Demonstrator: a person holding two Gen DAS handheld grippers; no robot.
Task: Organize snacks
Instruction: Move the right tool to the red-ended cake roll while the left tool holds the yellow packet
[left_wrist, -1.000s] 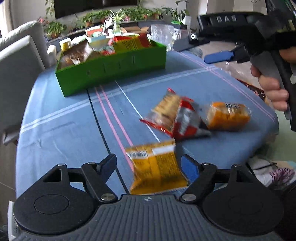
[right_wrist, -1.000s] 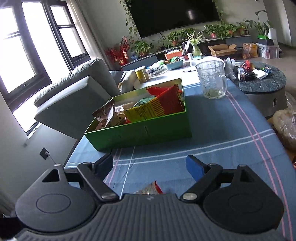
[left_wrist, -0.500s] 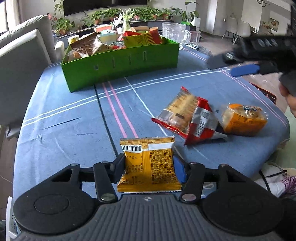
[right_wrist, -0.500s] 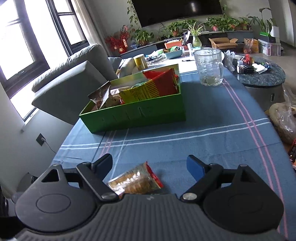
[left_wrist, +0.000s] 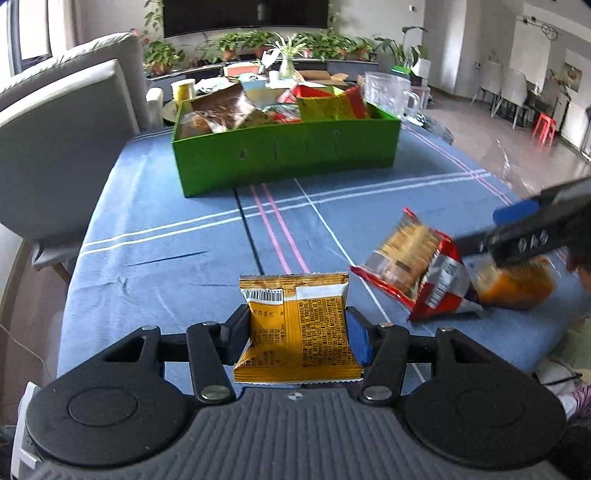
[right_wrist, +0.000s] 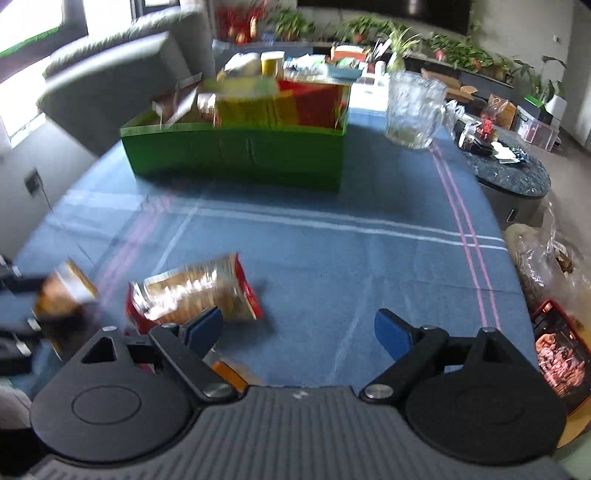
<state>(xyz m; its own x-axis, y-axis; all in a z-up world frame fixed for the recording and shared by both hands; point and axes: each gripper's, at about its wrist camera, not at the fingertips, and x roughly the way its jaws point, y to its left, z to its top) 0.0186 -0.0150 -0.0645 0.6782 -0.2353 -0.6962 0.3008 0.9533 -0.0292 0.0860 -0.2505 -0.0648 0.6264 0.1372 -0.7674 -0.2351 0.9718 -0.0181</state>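
Observation:
My left gripper (left_wrist: 295, 334) is shut on a yellow snack packet (left_wrist: 297, 325), just above the blue tablecloth (left_wrist: 166, 266). To its right lie a red cracker packet (left_wrist: 413, 262) and an orange packet (left_wrist: 517, 288). My right gripper (left_wrist: 495, 230) hovers low over the orange one. In the right wrist view my right gripper (right_wrist: 299, 328) is open with only cloth between its fingers. The red cracker packet (right_wrist: 195, 291) lies just beyond its left finger, and the orange packet (right_wrist: 225, 371) shows under that finger. A green box (left_wrist: 288, 158) (right_wrist: 236, 155) with several snacks stands at the far side.
A glass jug (right_wrist: 413, 110) stands right of the green box. A grey armchair (left_wrist: 62, 129) borders the table on the left. Off the table's right edge are a round dark side table (right_wrist: 509, 173) and a plastic bag (right_wrist: 546, 266).
My left gripper's jaws closed on the yellow packet, which now hangs squarely between them. My right gripper sank toward the table and rolled; the red and orange packets came into its view.

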